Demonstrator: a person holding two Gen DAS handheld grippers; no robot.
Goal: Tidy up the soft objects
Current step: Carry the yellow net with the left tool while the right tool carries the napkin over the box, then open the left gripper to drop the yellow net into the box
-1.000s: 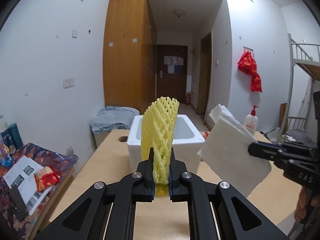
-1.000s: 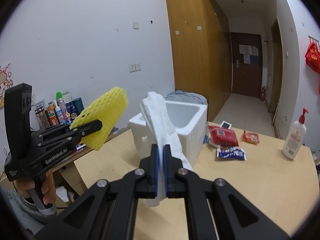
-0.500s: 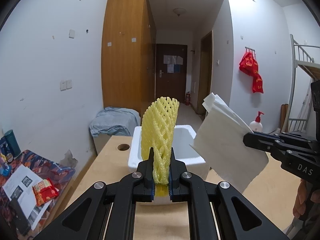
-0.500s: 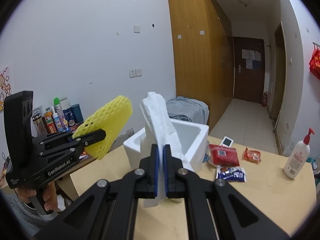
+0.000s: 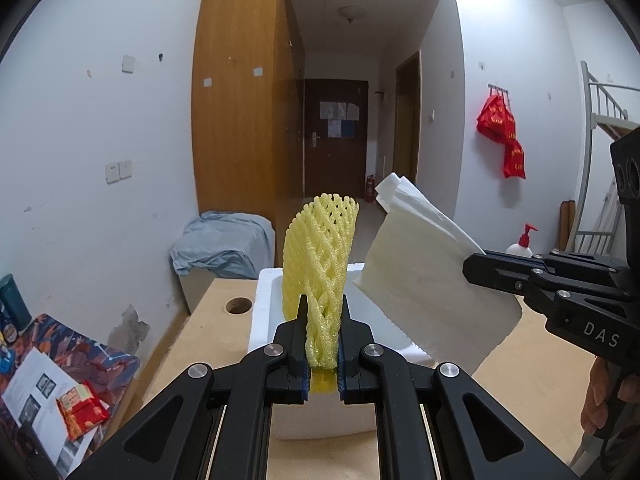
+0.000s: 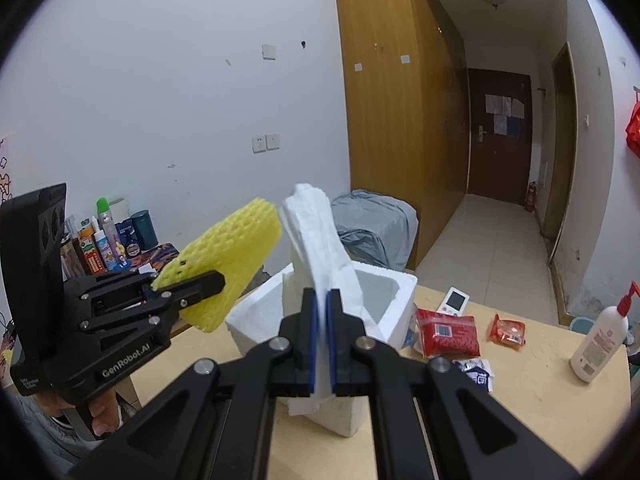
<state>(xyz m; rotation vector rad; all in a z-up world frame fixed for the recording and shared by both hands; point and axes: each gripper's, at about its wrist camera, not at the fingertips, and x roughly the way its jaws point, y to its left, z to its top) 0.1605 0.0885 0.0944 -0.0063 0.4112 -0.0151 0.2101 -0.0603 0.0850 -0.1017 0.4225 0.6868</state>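
I've got the left tongs (image 5: 323,344) clamped on the bottom edge of the yellow foam net (image 5: 320,264), jaws nearly together with the mesh squashed between the pads; the net stands upright above them, in the air over the near side of the white foam box (image 6: 384,300). The right tongs (image 6: 322,336) are fully pinched on the folded white tissue (image 6: 316,240), which sticks up between the pads and flops a bit at the top, also airborne, just right of the net and near the box opening. Both things look close to weightless. The net is springy and compressible, so I judge it will rebound once let go and may cling to the pads by its open cells; an edge grip works, but a hold lower and across more strands would stop it swaying. The tissue is limp, thin and tear-prone, with layers that could fan apart, so holding at the folded thick part seems safest. Neither looks slippery. The box is rigid but light and could shift on the surface (image 6: 520,392) if bumped. Snack packets (image 6: 446,330) and a pump bottle (image 6: 600,340) sit right of the box, well apart from what I'm holding.
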